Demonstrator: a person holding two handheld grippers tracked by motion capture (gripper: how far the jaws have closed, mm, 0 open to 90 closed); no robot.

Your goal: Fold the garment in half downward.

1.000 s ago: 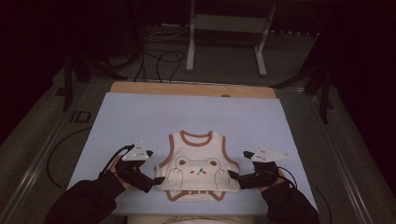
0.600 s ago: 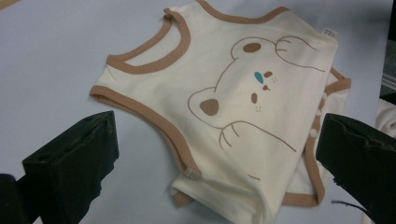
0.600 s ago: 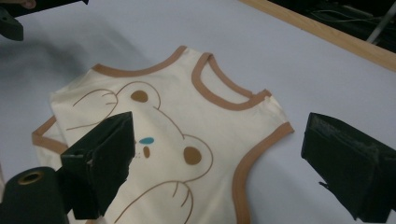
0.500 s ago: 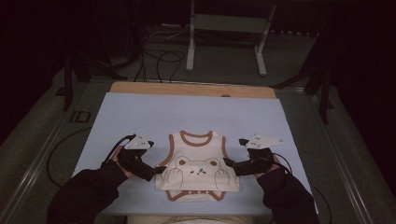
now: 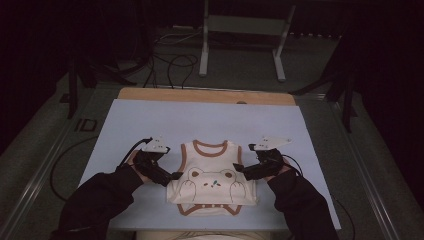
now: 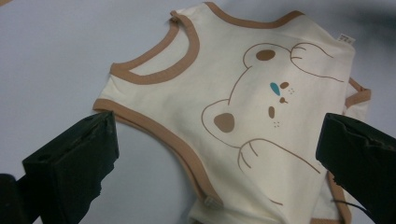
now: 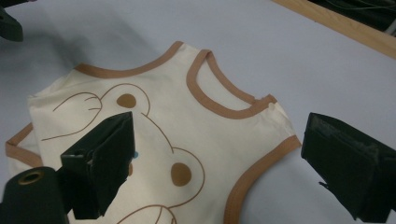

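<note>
Now a cream baby vest with brown trim and a bear print lies flat near the near edge of the pale blue table mat. At its left side the left gripper is spread wide; at its right side the right gripper gapes too, holding nothing.

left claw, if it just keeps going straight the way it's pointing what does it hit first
Most likely the cream bear vest. The left claw is open, with the vest's brown-trimmed armhole edge lying between its jaws, so that edge looks first in line. How high the jaws sit above the table is hard to judge.
</note>
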